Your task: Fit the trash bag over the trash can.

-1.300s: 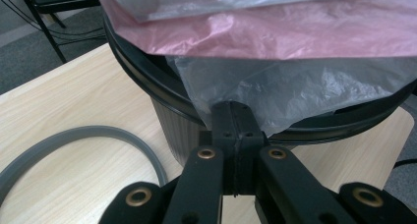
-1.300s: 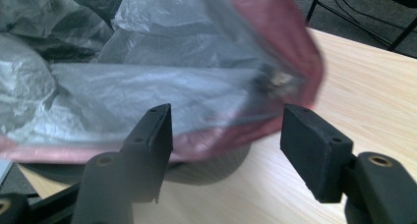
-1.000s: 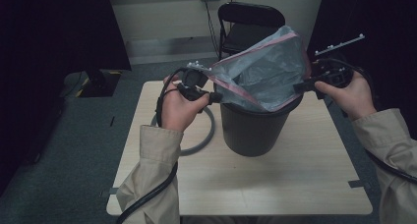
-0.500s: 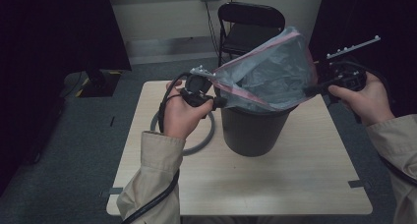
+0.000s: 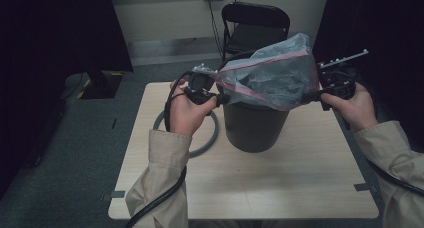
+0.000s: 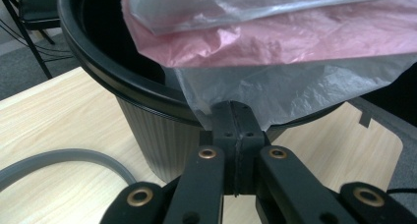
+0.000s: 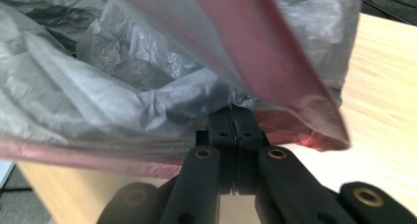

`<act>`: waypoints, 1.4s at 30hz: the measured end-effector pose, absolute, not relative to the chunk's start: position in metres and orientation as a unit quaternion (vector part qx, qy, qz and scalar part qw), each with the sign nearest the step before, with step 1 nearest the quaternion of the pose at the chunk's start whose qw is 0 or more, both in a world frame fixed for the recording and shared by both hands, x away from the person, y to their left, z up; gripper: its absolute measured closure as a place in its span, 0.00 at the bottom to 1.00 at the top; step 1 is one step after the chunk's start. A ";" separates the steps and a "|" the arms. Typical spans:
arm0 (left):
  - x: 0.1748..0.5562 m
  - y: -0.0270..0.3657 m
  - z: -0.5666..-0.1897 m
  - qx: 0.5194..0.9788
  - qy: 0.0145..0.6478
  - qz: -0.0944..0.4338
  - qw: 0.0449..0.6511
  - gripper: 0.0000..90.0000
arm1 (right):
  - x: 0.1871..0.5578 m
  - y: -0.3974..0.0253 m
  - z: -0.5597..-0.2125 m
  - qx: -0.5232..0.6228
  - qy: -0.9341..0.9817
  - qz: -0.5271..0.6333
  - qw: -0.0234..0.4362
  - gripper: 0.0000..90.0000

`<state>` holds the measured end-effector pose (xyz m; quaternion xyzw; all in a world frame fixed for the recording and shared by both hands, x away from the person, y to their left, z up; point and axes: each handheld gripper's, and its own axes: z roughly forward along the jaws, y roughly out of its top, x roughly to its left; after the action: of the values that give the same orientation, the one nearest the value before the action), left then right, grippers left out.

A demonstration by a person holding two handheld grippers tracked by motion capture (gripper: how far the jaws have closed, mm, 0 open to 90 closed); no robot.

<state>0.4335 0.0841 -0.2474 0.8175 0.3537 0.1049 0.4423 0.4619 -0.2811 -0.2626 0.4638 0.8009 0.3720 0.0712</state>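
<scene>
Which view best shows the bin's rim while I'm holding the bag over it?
The left gripper view: the bin shows its rim arc and ribbed wall, the bag hanging above. The high view shows mostly wall, rim under plastic. The right gripper view gives bag.

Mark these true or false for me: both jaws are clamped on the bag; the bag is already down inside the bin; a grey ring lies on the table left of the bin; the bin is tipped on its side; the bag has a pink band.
1. Both grippers grip the plastic bag: true; left gripper and right gripper each have their jaws shut on its film.
2. The bag is down inside the bin: false; it is held stretched above the rim.
3. A grey ring lies left of the bin: true.
4. The bin is on its side: false; it stands upright.
5. The bag has a pink band: true.
</scene>
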 end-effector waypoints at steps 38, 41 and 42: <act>0.431 0.099 -0.257 0.833 0.357 0.106 0.409 1.00 | 0.458 -0.314 -0.263 0.460 0.796 0.390 0.050 0.51; 0.430 0.097 -0.260 0.835 0.355 0.108 0.407 1.00 | 0.455 -0.309 -0.265 0.450 0.809 0.375 0.057 0.51; 0.429 0.096 -0.260 0.834 0.355 0.109 0.407 1.00 | 0.454 -0.307 -0.266 0.444 0.814 0.370 0.062 0.50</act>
<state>0.4290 0.0961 -0.2604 0.8345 0.3551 0.1087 0.4071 0.4542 -0.3066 -0.2658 0.4440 0.8136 0.3702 0.0618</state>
